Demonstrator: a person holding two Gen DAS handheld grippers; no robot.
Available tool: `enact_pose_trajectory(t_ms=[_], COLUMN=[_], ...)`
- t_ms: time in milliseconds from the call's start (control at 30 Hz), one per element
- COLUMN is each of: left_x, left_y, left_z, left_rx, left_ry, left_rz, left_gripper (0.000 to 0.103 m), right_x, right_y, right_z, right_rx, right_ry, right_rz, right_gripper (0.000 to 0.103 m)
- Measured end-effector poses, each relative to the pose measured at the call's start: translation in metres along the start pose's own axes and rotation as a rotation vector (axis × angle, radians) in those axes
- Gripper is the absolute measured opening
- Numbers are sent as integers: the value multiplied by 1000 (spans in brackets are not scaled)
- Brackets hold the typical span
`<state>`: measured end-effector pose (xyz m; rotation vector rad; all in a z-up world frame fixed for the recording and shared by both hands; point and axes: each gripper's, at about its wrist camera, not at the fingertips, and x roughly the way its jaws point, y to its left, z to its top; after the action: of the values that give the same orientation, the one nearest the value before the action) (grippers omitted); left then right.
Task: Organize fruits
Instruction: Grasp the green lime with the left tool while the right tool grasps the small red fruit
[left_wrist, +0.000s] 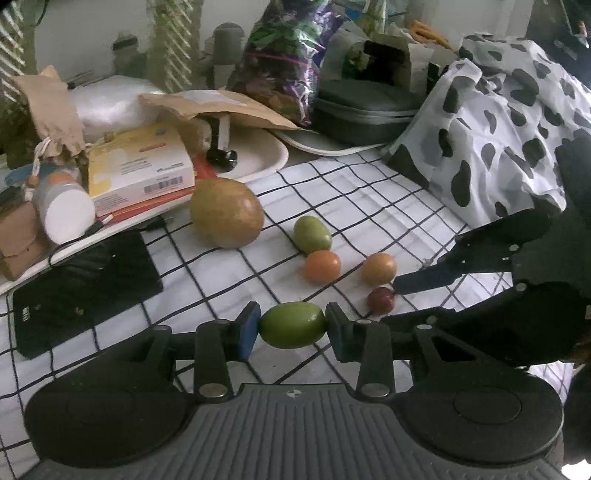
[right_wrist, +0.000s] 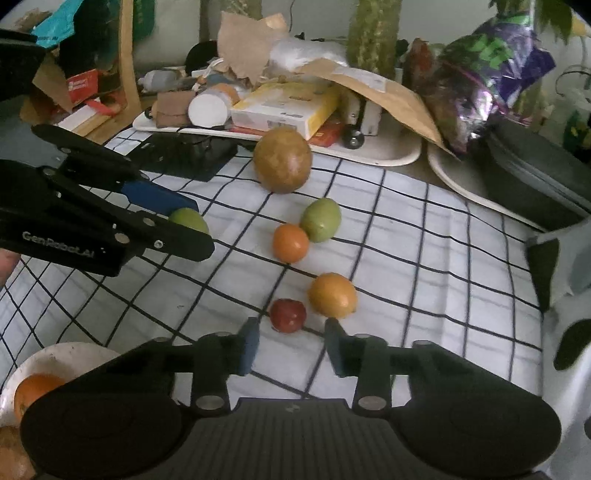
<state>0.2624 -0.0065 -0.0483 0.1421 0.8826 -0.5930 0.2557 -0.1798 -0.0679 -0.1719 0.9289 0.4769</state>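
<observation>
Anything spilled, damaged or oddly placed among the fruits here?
Nothing spilled or visibly damaged. The fruits lie loose on the checked cloth; the left gripper holds a green fruit, and the right gripper is open by the red fruit. Only the cluttered tray behind looks untidy.

We log a white cloth (left_wrist: 369, 206) with a black grid. Held fruit (left_wrist: 292, 325) green; a second green fruit (right_wrist: 320, 220). Large round fruit (right_wrist: 283, 160) mottled brown-olive. Orange fruit (right_wrist: 290, 243), yellow-orange fruit (right_wrist: 332, 295), small dark red fruit (right_wrist: 288, 314). Gripper pads (right_wrist: 250, 345) blue. Fabric (left_wrist: 509, 122) white with black blotches.
</observation>
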Motion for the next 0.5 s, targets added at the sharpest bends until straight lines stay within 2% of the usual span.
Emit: enact_pose_trajectory(t_ms=[233,267,300,500], left_x=[-1,-1,-2,-7], left_y=[3,3,2,-2], left_z=[-1,-1,-1,-2], left_rx=[3,5,7,9], left_ry=[4,4,3,-8], left_rz=[2,2,2,3], left_gripper=[38,38,38,38], right_x=[8,8,8,1], right_y=[3,3,3,1], right_z=[5,5,5,3], right_rx=[-20,-19,-20,-5], right_ry=[-2,-2,-3,0], right_rz=[-16,-20,-22,-23], right_gripper=[32,24,22,22])
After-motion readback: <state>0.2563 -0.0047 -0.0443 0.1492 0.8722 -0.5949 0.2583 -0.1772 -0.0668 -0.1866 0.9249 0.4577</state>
